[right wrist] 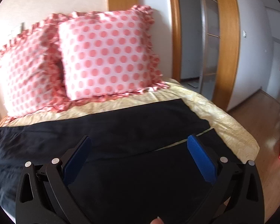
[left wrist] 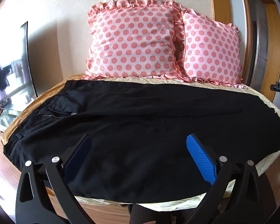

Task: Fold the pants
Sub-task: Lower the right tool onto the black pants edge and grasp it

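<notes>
1. Bedroom scene: a yellow bedspread [left wrist: 267, 160] covers the bed; two pink polka-dot pillows [left wrist: 132, 44] lean on the wall at 12 o'clock.
2. Black pants [left wrist: 140, 130] lie flat across the bedspread, matte and lightly creased; zip and pocket visible.
3. Long axis runs 9 to 3 o'clock; waistband at 9, hems at 3.
4. Left gripper [left wrist: 139, 143] hovers spread wide, holding nothing; right gripper [right wrist: 140, 145] likewise, above the leg ends.

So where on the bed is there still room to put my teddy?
Bare yellow sheet shows right of the pant cuffs, plus a thin strip between the black pants and polka-dot pillows. The pants fill the middle, pillows crowd the back.
</notes>
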`<state>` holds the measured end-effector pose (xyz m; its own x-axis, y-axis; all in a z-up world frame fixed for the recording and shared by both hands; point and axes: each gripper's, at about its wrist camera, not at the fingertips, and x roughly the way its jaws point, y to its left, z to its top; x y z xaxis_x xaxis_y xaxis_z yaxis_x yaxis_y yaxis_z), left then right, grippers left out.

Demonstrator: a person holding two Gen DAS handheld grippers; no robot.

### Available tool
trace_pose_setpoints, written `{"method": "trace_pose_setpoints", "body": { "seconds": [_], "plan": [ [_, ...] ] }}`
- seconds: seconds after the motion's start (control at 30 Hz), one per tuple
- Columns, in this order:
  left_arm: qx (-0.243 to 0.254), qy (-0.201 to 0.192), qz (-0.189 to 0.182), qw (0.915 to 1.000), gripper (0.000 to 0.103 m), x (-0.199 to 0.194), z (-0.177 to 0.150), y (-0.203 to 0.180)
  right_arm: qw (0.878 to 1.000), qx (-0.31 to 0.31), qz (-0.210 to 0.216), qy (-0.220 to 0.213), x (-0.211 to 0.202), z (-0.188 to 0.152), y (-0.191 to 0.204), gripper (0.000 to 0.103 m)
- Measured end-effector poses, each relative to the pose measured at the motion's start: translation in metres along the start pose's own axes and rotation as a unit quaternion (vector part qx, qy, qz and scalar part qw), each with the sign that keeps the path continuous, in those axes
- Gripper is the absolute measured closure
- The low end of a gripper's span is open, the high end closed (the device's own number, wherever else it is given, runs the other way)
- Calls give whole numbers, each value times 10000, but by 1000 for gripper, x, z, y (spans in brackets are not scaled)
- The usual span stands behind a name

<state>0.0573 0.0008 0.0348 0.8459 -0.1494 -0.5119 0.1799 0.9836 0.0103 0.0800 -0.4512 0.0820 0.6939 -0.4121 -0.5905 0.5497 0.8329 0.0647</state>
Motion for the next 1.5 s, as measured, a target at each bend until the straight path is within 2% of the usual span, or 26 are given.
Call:
{"method": "trace_pose_setpoints", "body": {
  "seconds": [0.1, 0.23, 0.4, 0.43, 0.53, 0.6, 0.7, 0.77, 0.83, 0.9, 0.93, 0.97, 1.03, 1.1, 1.23, 1.33, 1.5],
  "plan": [
    [87, 143, -18, 9999, 2, 16, 5, -2, 9960, 552, -348, 603, 57, 37, -18, 1],
    [-13, 289, -275, 9992, 2, 34, 14, 2, 9869, 987, -657, 1097, 119, 67, -28, 1],
    [-427, 65, -236, 9988, 2, 45, 30, 17, 9699, 1077, -1234, 1799, 196, 90, -28, 2],
    [-526, -15, -195, 9984, 2, 46, 32, 19, 9647, 1153, -1346, 1946, 210, 93, -30, 6],
    [-827, -205, -78, 9963, 2, 50, 37, 28, 9553, 1556, -1324, 2137, 234, 95, -31, 16],
    [-840, -110, -75, 9964, 2, 58, 40, 30, 9501, 1600, -1466, 2240, 247, 94, -28, 17],
    [-635, 193, -127, 9977, 2, 74, 41, 30, 9442, 1527, -1665, 2396, 260, 89, -21, 27],
    [-596, 286, -229, 9976, 2, 80, 38, 30, 9412, 1443, -1761, 2498, 265, 84, -18, 34],
    [-627, 402, -351, 9966, 2, 86, 35, 32, 9438, 1358, -1843, 2382, 264, 83, -15, 37],
    [-683, 506, -373, 9957, 2, 90, 33, 34, 9473, 1302, -1782, 2320, 261, 81, -13, 47],
    [-733, 547, -395, 9950, 2, 91, 32, 36, 9479, 1304, -1790, 2290, 259, 80, -13, 57],
    [-789, 584, -442, 9942, 2, 92, 30, 38, 9486, 1327, -1778, 2258, 256, 79, -14, 62],
    [-885, 675, -504, 9925, 2, 94, 28, 41, 9507, 1411, -1691, 2182, 256, 77, -19, 70],
    [-916, 706, -509, 9920, 2, 92, 26, 43, 9534, 1571, -1503, 2090, 255, 75, -27, 74],
    [-924, 711, -484, 9920, 2, 85, 23, 45, 9557, 2027, -1005, 1885, 238, 71, -44, 89],
    [-890, 559, -246, 9942, 2, 77, 23, 46, 9605, 2153, -650, 1639, 217, 69, -50, 94],
    [-763, 400, -189, 9961, 2, 63, 23, 43, 9675, 2237, -69, 1177, 168, 62, -63, 95]
  ]
}}
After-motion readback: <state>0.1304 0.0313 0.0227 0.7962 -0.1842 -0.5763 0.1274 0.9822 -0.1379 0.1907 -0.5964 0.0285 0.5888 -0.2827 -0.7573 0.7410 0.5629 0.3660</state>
